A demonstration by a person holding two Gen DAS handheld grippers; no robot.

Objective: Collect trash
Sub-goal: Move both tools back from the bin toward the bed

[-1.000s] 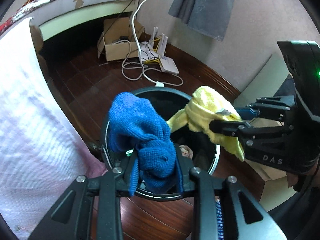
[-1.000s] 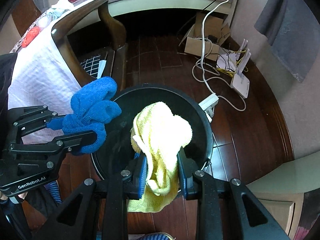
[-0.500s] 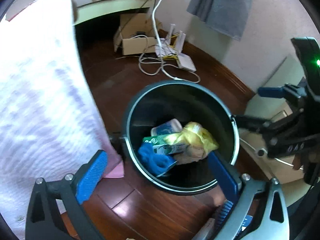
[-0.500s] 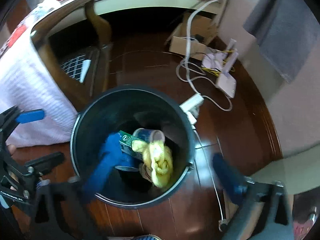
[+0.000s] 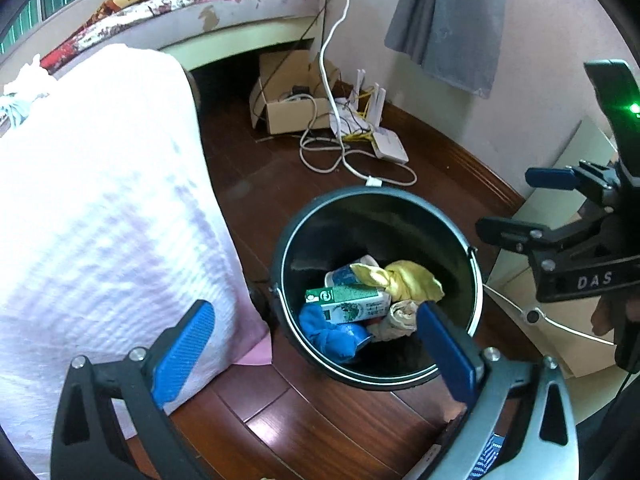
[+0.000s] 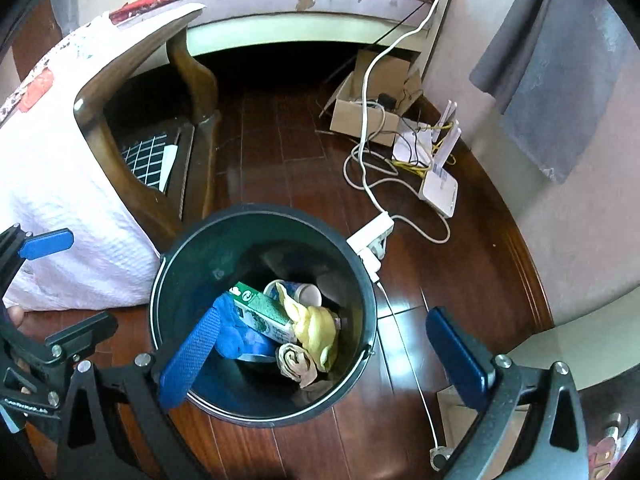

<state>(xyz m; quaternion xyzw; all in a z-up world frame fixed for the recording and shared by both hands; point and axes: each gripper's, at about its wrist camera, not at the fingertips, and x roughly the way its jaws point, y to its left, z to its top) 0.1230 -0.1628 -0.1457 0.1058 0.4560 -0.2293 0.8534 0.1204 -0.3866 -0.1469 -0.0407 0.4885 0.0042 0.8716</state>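
A dark round trash bin (image 5: 452,216) (image 6: 168,272) stands on the wooden floor. Inside lie a blue cloth (image 5: 328,336) (image 6: 236,336), a yellow cloth (image 5: 408,280) (image 6: 316,328), a green-and-white carton (image 5: 348,300) (image 6: 264,312), a paper cup (image 5: 344,272) (image 6: 304,290) and a crumpled beige wad (image 5: 396,320) (image 6: 294,362). My left gripper (image 5: 316,352) is open and empty above the bin's near rim; it also shows at the left of the right wrist view (image 6: 52,280). My right gripper (image 6: 324,360) is open and empty over the bin; it shows at the right of the left wrist view (image 5: 532,200).
A table draped in white cloth (image 5: 100,200) (image 6: 52,168) stands just left of the bin. Behind lie a cardboard box (image 5: 288,108) (image 6: 368,112), white cables (image 5: 340,152), a power strip (image 6: 372,236) and a router (image 6: 438,190). A grey cloth (image 5: 452,20) hangs on the wall.
Both grippers opened and dropped their cloths: the blue and yellow cloths fell into the bin. Both grippers then drew back and up from the bin.
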